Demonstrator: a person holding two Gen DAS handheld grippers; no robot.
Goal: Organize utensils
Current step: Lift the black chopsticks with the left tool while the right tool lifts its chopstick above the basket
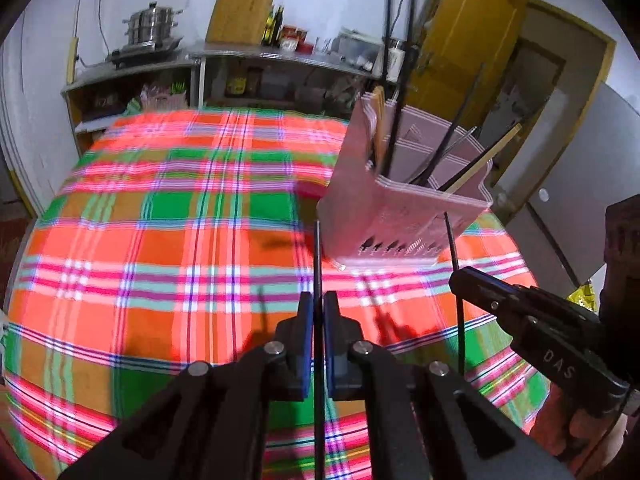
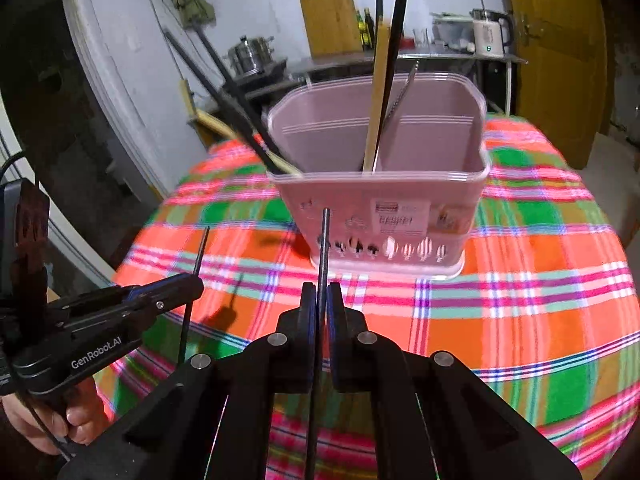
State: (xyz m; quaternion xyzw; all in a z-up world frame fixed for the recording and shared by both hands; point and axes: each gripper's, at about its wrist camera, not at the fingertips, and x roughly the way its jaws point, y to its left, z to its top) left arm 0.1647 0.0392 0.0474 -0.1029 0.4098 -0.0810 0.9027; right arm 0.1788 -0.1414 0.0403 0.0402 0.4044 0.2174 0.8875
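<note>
A pink utensil basket (image 1: 404,200) (image 2: 380,184) stands on the plaid tablecloth (image 1: 180,220) and holds several black and wooden chopsticks. My left gripper (image 1: 318,300) is shut on a black chopstick (image 1: 318,256) that points up, a little before the basket's left corner. My right gripper (image 2: 319,292) is shut on another black chopstick (image 2: 323,248), upright in front of the basket. Each gripper shows in the other's view: the right one (image 1: 460,276) with its chopstick (image 1: 452,240), the left one (image 2: 196,280) with its chopstick (image 2: 200,248).
A plaid cloth (image 2: 520,280) covers the round table. Behind it are metal shelves with a steel pot (image 1: 150,26), a wooden cutting board (image 1: 242,10), bottles and a kettle (image 2: 490,32). A yellow door (image 1: 468,40) is at the right.
</note>
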